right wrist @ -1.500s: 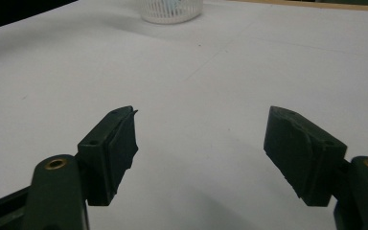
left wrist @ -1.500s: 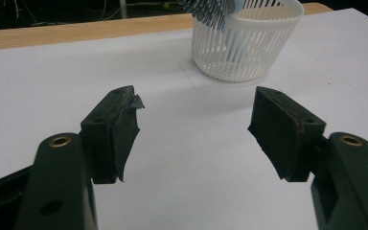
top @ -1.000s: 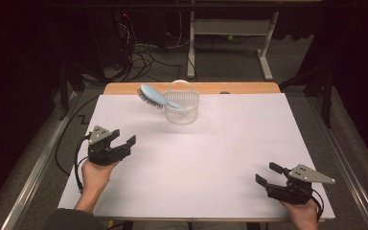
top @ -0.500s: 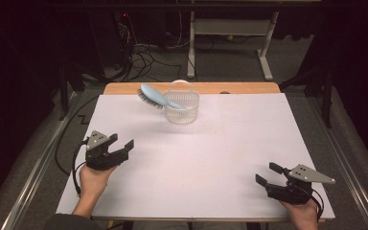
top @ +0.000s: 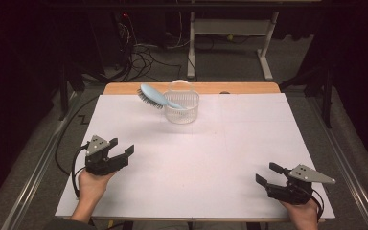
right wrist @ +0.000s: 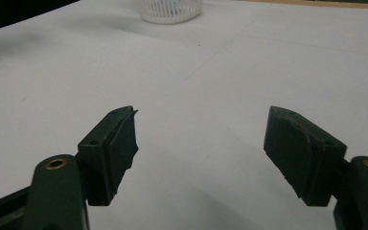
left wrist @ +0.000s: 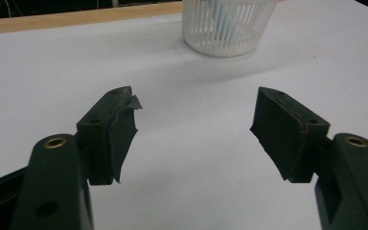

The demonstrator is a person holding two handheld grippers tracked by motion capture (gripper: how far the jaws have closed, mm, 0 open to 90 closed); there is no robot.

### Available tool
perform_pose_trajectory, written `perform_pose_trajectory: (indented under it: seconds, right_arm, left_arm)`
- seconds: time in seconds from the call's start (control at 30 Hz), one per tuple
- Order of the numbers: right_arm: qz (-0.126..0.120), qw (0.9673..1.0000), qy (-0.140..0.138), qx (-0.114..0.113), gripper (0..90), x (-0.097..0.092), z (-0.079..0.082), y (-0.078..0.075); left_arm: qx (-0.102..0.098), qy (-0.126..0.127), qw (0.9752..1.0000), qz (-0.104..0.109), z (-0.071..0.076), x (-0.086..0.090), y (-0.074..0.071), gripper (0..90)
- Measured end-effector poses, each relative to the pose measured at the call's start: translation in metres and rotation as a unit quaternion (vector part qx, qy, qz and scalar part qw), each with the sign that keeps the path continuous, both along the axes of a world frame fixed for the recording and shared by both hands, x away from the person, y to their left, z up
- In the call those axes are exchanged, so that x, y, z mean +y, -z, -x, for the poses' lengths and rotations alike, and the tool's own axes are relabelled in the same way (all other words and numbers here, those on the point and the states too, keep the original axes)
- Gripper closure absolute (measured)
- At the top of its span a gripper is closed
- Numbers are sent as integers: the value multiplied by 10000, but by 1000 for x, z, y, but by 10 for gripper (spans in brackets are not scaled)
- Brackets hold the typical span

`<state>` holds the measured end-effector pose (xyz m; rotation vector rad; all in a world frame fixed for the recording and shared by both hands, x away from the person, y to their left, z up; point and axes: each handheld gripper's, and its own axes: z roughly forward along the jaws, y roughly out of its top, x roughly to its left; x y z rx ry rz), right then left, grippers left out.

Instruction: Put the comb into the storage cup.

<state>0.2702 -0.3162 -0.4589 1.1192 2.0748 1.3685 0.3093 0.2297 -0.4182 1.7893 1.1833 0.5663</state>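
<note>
We have both grippers low at the near edge of the white table (top: 230, 143), and neither has anything in it. The left gripper (top: 122, 154) sits near the left corner with its jaws standing well apart and empty, aimed toward the far middle; the right gripper (top: 265, 173) rests at the near right corner, its jaws likewise spread wide with only bare table between them. What we are working with lies well away from both: a pale blue hairbrush (top: 154, 96) stands tilted in a small white slatted basket (top: 182, 111) at the far middle of the table, its handle down inside the basket and its bristled head leaning out over the left rim, bristles facing down. In the left gripper view the basket (left wrist: 225, 28) sits straight ahead beyond the jaws, so that hand looks best placed to go for it. If the brush is to come out, we judge the clean way is to reach with the left gripper along its present line, approach the head from the left side, and close across the narrow neck or the edges of the head rather than the bristles. The basket looks light and may tip or slide, so we would lift along the brush's own slant, and bring the right gripper up to steady the rim if needed.
</note>
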Motion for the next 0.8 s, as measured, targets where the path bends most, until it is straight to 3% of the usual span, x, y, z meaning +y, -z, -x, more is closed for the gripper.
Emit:
perform_pose_trajectory:
  seconds: [0.8]
  right_arm:
    - [-3,10000,-4,3,276,0,0,0]
  left_arm:
    - [51,-16,10000,50,10,4,14,317]
